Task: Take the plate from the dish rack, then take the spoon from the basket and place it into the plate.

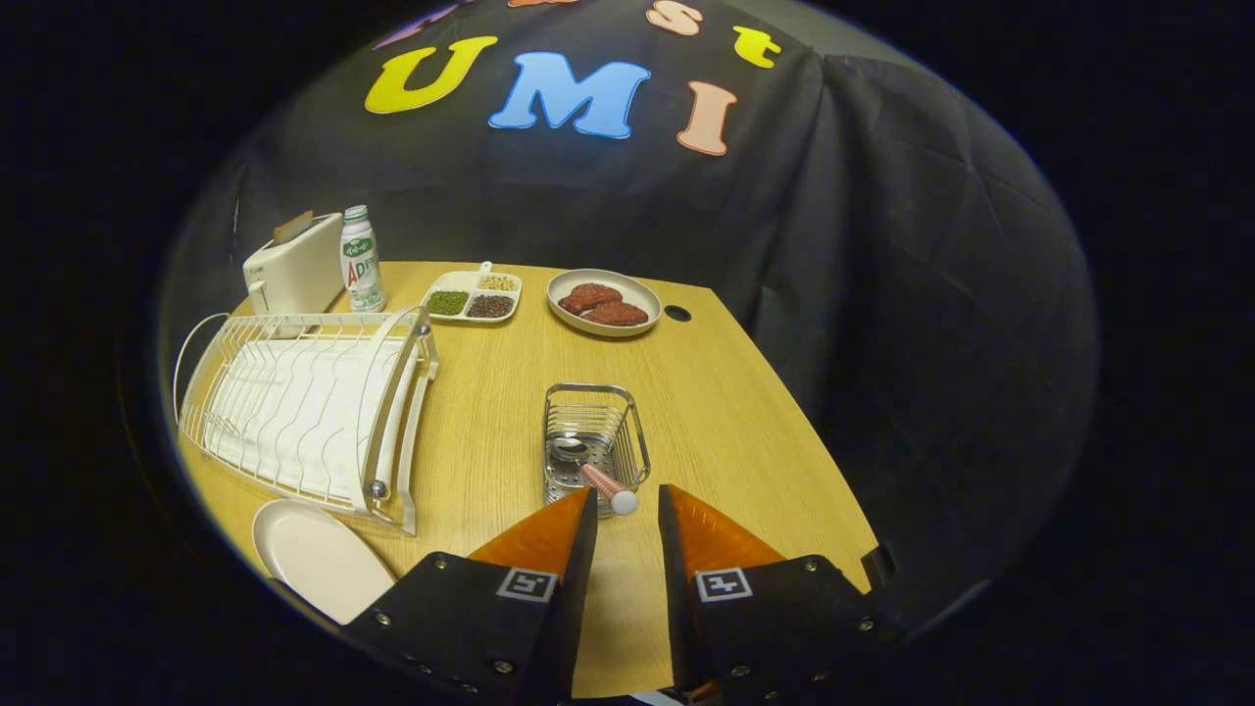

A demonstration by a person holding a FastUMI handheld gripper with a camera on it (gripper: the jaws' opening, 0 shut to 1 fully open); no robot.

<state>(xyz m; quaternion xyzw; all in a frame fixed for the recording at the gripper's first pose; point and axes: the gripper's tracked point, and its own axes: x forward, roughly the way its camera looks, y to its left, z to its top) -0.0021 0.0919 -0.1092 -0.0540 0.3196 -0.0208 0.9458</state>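
A white plate (319, 557) lies flat on the wooden table (726, 412), just in front of the empty white wire dish rack (304, 407) and to the left of my fingers. A small metal wire basket (594, 441) stands just ahead of my fingertips. In it lies a spoon (588, 469), bowl down inside the basket and its pale-tipped handle sticking out over the near rim. My gripper (627, 505) is open, and the handle's end sits right at the gap between the two fingertips, with neither finger pressing on it.
At the back of the table stand a white toaster (292, 270), a bottle (360, 260), a divided tray of beans and seeds (473, 296) and a round dish with two brown patties (604, 302). The table's right edge falls off beside the basket.
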